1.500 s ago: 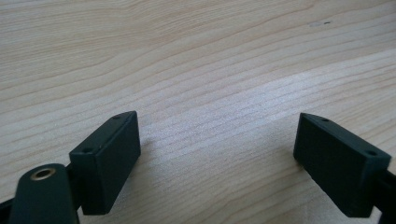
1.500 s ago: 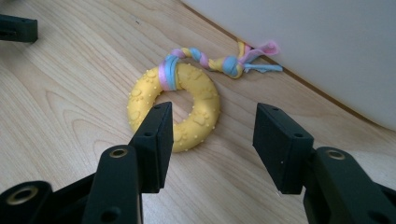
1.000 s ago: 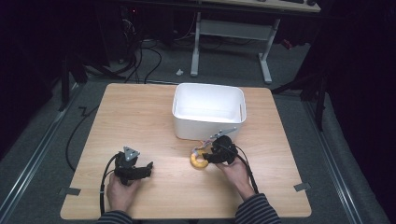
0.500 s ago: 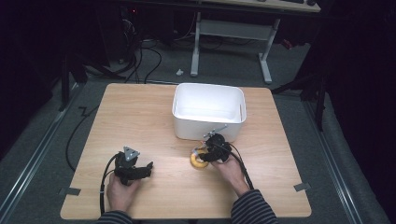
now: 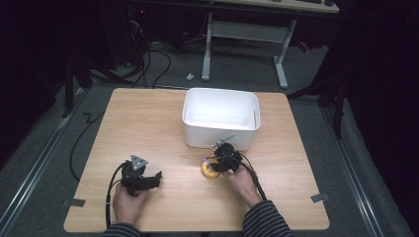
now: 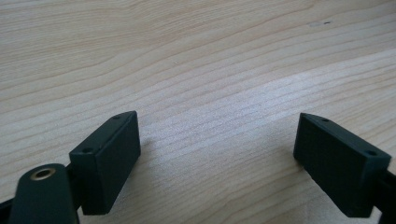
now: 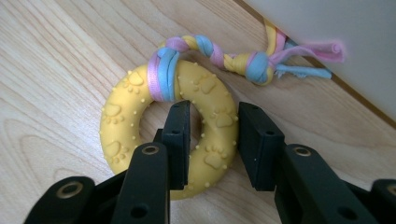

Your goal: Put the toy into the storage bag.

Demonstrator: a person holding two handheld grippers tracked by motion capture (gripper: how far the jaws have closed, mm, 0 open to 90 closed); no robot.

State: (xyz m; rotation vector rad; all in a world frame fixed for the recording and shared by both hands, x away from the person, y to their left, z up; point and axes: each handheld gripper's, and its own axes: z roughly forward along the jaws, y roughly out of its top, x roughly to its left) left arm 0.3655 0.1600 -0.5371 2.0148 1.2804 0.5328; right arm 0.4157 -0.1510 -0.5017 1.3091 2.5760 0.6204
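Note:
A yellow rubber ring toy [image 5: 209, 170] with paw prints lies flat on the wooden table, just in front of the white bin. A braided pink, blue and yellow rope [image 7: 219, 53] is tied to the ring [image 7: 126, 116] and runs up against the bin wall. My right gripper [image 5: 218, 163] [image 7: 214, 126] straddles the ring's band, one jaw inside the hole and one outside, both pressed against it. Far to the left, my left gripper [image 5: 154, 178] [image 6: 215, 140] rests low over bare wood, open, with nothing between its jaws.
The white bin [image 5: 220, 136] [image 7: 327, 23] stands at the table's middle back, close behind the ring. The table's front edge [image 5: 197, 228] is near both hands. Desk legs and cables sit on the floor beyond the table.
My right gripper has shifted a little to the left onto the ring. The ring and the left gripper have stayed in place.

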